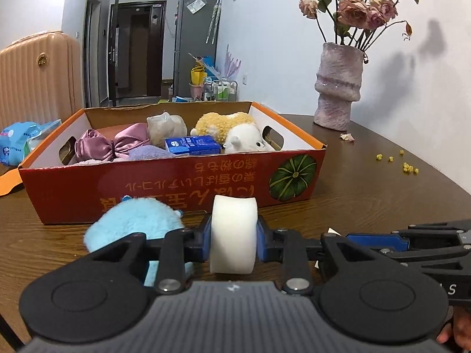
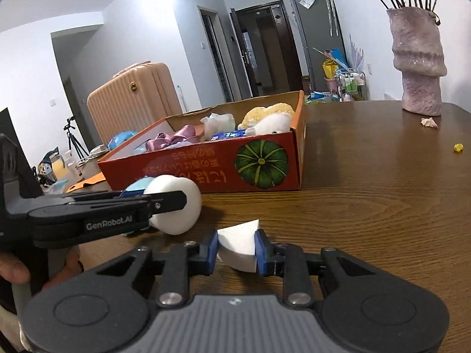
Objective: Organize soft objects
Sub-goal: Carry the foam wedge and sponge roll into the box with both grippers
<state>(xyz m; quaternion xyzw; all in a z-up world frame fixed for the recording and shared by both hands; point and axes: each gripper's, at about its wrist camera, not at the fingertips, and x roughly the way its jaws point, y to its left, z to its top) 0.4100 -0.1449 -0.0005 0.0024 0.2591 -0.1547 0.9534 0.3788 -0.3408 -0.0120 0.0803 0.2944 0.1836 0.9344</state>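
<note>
Tools are each pinching foam at lower centre: left tool [image 1: 234, 242] squeezing a round sponge [image 1: 234, 235], right tool [image 2: 237, 250] a wedge sponge [image 2: 240, 244], probably for boxing in the red box [image 1: 176, 185].

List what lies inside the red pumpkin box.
In the red pumpkin box: a purple satin bow, a bagged bundle, a blue tissue pack, a lilac cloth and a yellow-and-white plush. Anything beneath them is covered.
</note>
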